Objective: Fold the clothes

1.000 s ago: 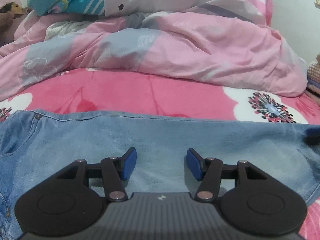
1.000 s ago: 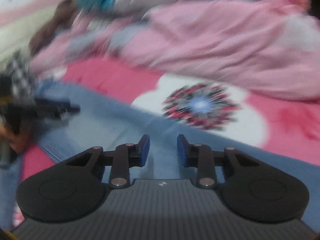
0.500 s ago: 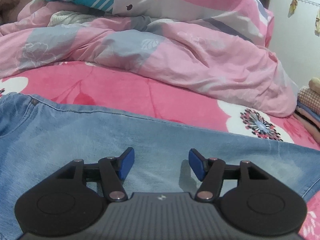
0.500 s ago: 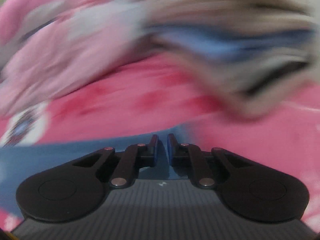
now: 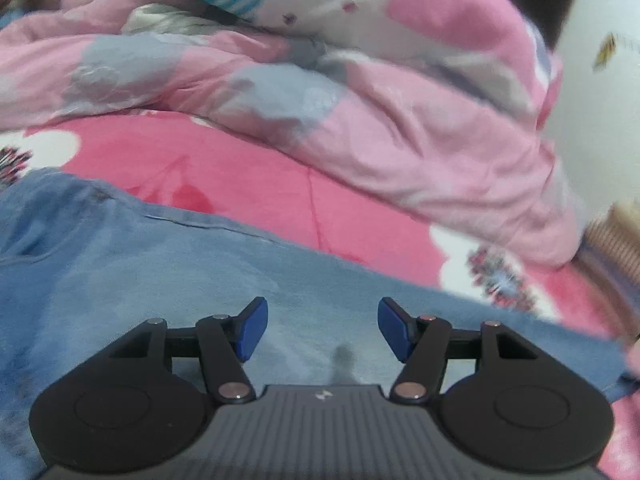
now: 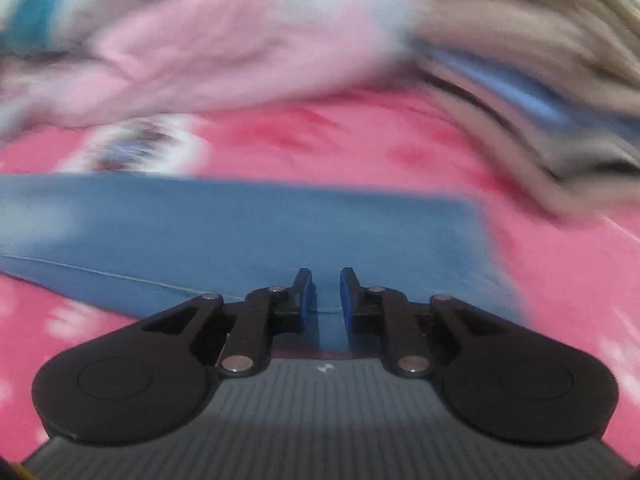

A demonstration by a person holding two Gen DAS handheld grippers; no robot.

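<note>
Jeans (image 5: 168, 280) lie spread flat on the bed (image 5: 248, 184), w/ the pink flowered sheet showing past their far edge, so there's a smooth base to fold on. In the left wrist view they run across the whole near half of the bed, waist end w/ pocket seam to the left, leg tapering off right. The crumpled pink quilt (image 5: 400, 128) is bunched along the far side, well clear of the denim, prob. pushed back to free the working area. A stack of folded clothes (image 6: 532, 92) sits toward the bed's right edge, near the leg end but apart from it; likely where done items go.

Left gripper (image 5: 322, 326): jaws held wide apart, nothing between them, over the mid-leg denim; whether it touches the cloth can't be told. Reads as ready to pin or pinch there.

Right gripper (image 6: 327, 300): jaws nearly together but opening a little, only a narrow gap, no cloth pinched between the pads as far as the blurred view shows. It sits at the near edge of the leg, close to the hem corner (image 6: 476, 216). My guess: lining up to grab that end and bring it over toward the waist.
</note>
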